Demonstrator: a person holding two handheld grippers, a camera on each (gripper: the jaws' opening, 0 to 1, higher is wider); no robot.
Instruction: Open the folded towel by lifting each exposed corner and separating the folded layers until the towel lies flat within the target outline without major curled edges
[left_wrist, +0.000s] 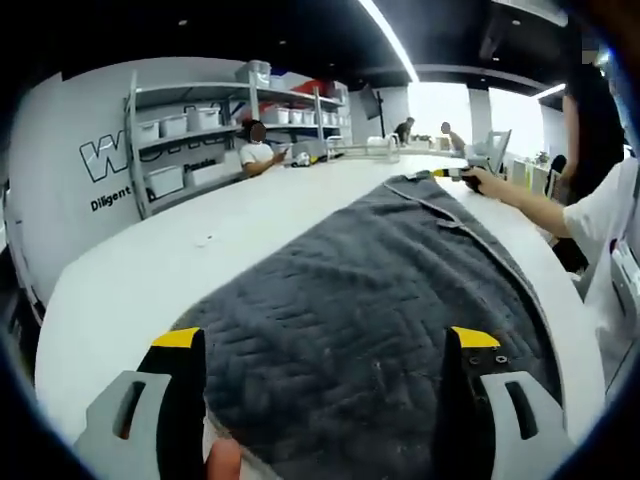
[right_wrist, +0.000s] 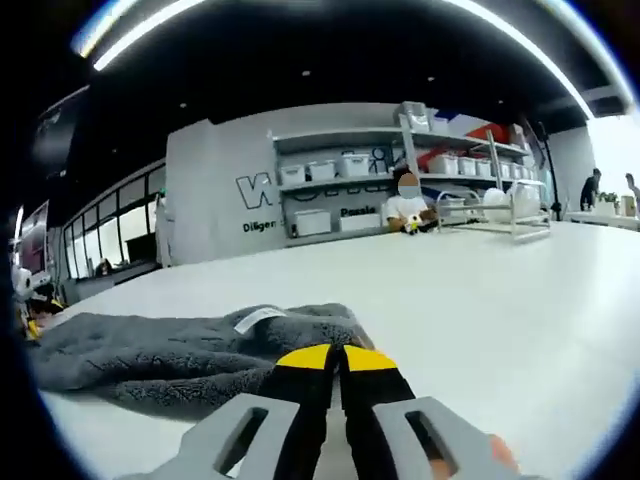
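Note:
A dark grey quilted towel lies spread lengthwise on the white table. My left gripper hangs open over its near end, a yellow-tipped jaw on each side, nothing between them. At the towel's far corner a person's hand holds my right gripper. In the right gripper view the towel lies rumpled to the left with a white label on top. My right gripper is shut, its tips at the towel's corner and seemingly pinching the edge there.
The white table stretches wide to the right of the towel. Shelves with white bins stand along the back wall, where a seated person works. A person's arm reaches along the table's right edge.

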